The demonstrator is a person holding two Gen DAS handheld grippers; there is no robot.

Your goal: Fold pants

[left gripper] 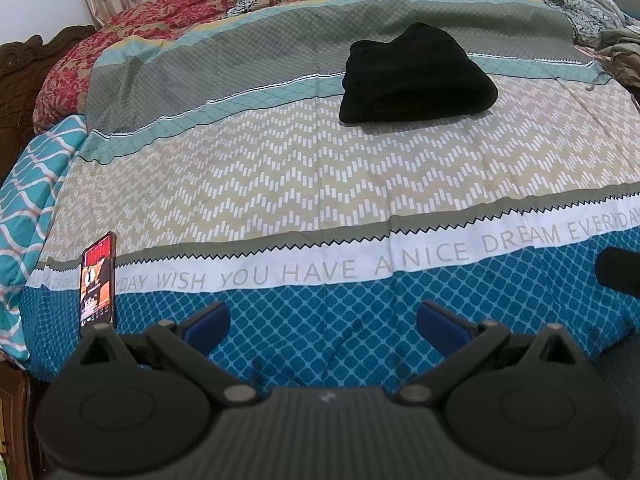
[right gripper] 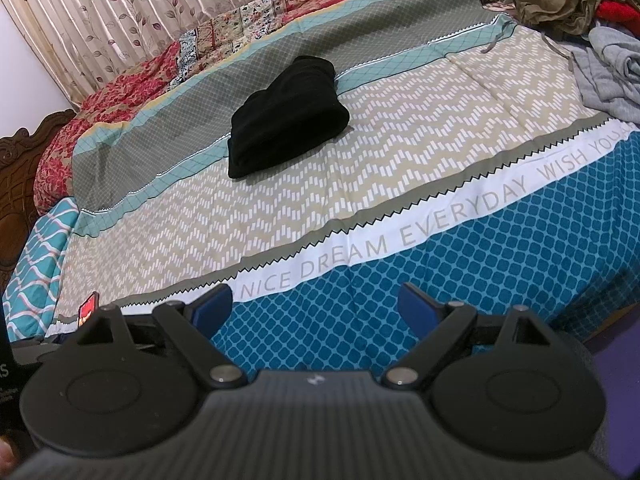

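Black pants (left gripper: 416,76) lie folded into a compact bundle on the patterned bedsheet (left gripper: 280,168), far from both grippers; they also show in the right wrist view (right gripper: 288,120). My left gripper (left gripper: 323,322) is open and empty, held over the near blue edge of the bed. My right gripper (right gripper: 316,308) is open and empty, also over the near blue edge. A dark part of the right gripper (left gripper: 618,274) shows at the right edge of the left wrist view.
A phone (left gripper: 98,280) with a lit screen stands at the bed's near left corner. A heap of olive, grey and red clothes (right gripper: 580,8) lies at the far right. A floral quilt (left gripper: 168,12), curtain (right gripper: 120,20) and wooden headboard (right gripper: 24,168) lie beyond.
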